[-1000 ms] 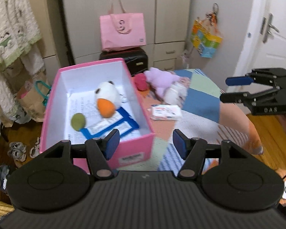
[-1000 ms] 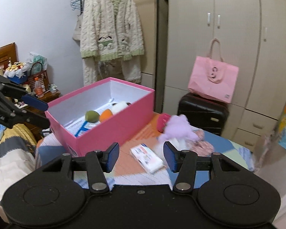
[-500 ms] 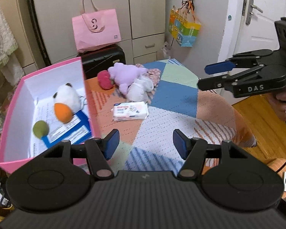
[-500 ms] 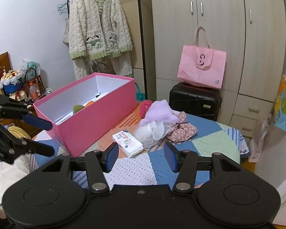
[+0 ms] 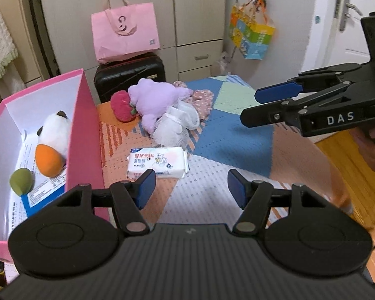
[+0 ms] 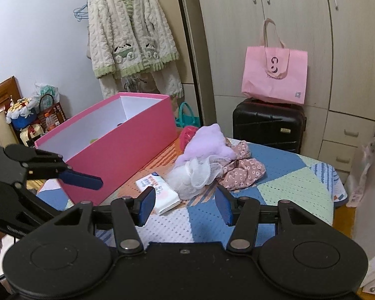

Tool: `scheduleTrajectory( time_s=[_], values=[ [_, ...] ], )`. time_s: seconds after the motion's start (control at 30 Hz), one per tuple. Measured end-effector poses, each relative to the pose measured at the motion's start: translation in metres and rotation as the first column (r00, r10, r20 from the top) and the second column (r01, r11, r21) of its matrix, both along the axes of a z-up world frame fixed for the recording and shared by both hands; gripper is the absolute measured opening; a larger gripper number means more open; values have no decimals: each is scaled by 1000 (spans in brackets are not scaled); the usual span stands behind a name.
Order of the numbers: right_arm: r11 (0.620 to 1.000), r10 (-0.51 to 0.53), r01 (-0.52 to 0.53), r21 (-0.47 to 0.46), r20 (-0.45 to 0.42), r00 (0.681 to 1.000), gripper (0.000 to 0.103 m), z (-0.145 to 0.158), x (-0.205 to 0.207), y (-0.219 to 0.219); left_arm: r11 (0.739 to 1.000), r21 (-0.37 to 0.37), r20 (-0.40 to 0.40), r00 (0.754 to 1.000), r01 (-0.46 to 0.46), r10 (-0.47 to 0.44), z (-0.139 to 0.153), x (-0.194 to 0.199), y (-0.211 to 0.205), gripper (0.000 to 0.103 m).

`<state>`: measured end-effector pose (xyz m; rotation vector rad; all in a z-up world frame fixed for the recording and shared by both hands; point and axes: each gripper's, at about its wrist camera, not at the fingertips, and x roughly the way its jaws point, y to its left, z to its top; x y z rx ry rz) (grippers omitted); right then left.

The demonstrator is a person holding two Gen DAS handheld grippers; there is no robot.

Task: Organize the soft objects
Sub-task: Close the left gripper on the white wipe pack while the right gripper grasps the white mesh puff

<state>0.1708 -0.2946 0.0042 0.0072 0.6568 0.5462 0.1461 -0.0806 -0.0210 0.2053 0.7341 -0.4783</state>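
A pink box stands on the patchwork table's left side and holds a white-and-orange plush and a green ball. Right of it lies a heap: purple plush, red plush, white mesh pouf and floral cloth. A tissue pack lies in front of the heap. My left gripper hangs open and empty just short of the pack. My right gripper is open and empty too, over the pack and the pouf.
A black suitcase with a pink bag stands behind the table against the wardrobe. A fleecy cardigan hangs at the back left. The table's rounded edge drops to a wooden floor on the right.
Both grippers have sunk and moved in on the heap. In the left view the box slid to the left edge and the tissue pack came close. The jaws look unchanged.
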Motion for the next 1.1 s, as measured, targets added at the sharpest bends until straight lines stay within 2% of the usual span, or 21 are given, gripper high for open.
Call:
scheduleTrajectory(
  time_s=[0.2,0.43,0.6,0.63,0.7,0.83,1.0,1.1],
  values=[
    [999,52,-52,-3,-9,999,58,-10,32,8,995,79,91,994,-65,57,-21,16,-28,65],
    [993,118,-117,13,-49,992,58,-20,68,22,987,95,130,984,-132,119,-41,39,-40,70],
    [989,140,-142,-32,-42,989,58,-28,87,38,976,113,102,979,-185,174,-54,58,-33,71],
    [987,151,-153,-42,-40,988,58,-29,90,42,976,108,99,979,-191,181,-55,60,-31,75],
    [983,173,-176,-59,-43,984,58,-32,96,48,974,100,94,976,-206,197,-57,63,-29,77],
    [973,197,-200,-118,-43,980,65,-32,100,57,972,88,88,974,-217,210,-60,64,-29,80],
    [960,209,-221,-172,-83,974,66,-47,102,64,970,108,96,973,-220,210,-65,63,-31,85],
    [967,184,-200,-157,-111,977,67,-57,104,61,969,120,82,975,-217,208,-66,67,-31,87]
  ],
)
